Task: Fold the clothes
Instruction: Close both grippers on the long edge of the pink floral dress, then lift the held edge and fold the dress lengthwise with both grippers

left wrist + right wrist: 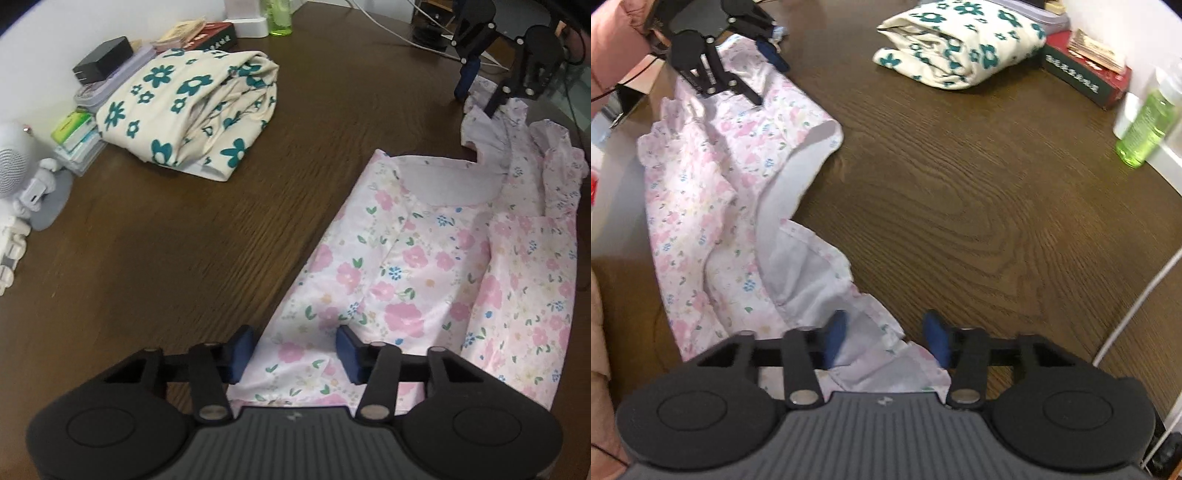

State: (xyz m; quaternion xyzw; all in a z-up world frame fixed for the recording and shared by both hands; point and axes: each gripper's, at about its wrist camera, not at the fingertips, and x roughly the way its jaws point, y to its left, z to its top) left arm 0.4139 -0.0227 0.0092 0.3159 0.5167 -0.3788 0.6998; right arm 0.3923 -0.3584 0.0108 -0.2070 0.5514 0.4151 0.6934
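Pink floral garment [424, 273] lies spread on the dark wooden table [192, 258], one piece only, partly folded with its pale lining showing at the neckline. My left gripper [295, 354] stands wide open, its two blue pads either side of the garment's near edge, fabric lying between the jaws but not pinched. My right gripper [886, 341] is also wide open, with the ruffled sleeve end lying loosely between its jaws, ungripped. Ahead of the left jaws and to their left sits one folded cream cloth with teal flowers [188, 110]. Beyond it I count one green bottle [280, 16], holding green liquid, one red box [1086, 79] and one stack of small packets [77, 140].
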